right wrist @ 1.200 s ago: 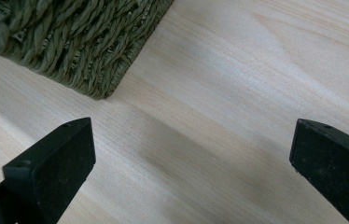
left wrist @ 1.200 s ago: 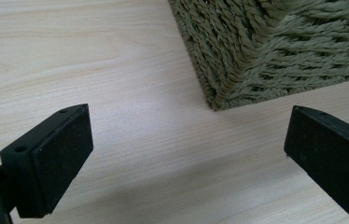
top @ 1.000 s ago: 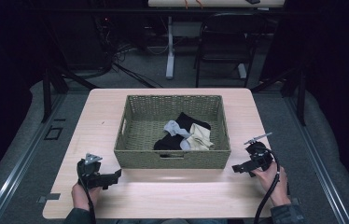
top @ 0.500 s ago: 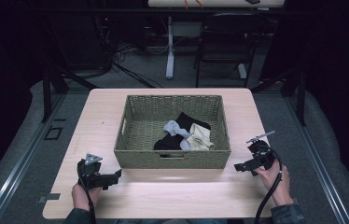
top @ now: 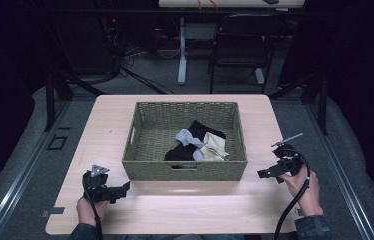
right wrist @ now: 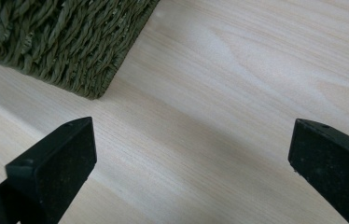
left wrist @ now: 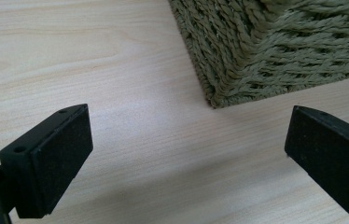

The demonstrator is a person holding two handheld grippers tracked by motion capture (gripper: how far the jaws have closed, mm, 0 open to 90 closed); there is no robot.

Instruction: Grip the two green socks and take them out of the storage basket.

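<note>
A green woven basket (top: 140,120) stands in the middle of the light wooden table (top: 110,112). Inside it, toward the right front, lie a black cloth (top: 205,131), a grey cloth (top: 186,137) and a cream cloth (top: 214,148), bunched together. My left gripper (top: 123,189) rests low on the table near the basket's front left corner (left wrist: 217,95), jaws wide apart with nothing between them; its midpoint (left wrist: 186,154) hangs over bare wood. My right gripper (top: 262,174) is held by a hand near the basket's front right corner (right wrist: 93,88), open and empty, its midpoint (right wrist: 191,163) over the tabletop.
Bare wood runs along the table's front edge (top: 185,220) between the two hands. Beyond the table stand a chair (top: 237,50) and a white desk leg (top: 182,47) on a grey floor. A metal rail (top: 10,190) runs along the left side.
The right gripper has shifted slightly toward the front right and tilted a little. The left gripper and the basket's contents stay as they were.
</note>
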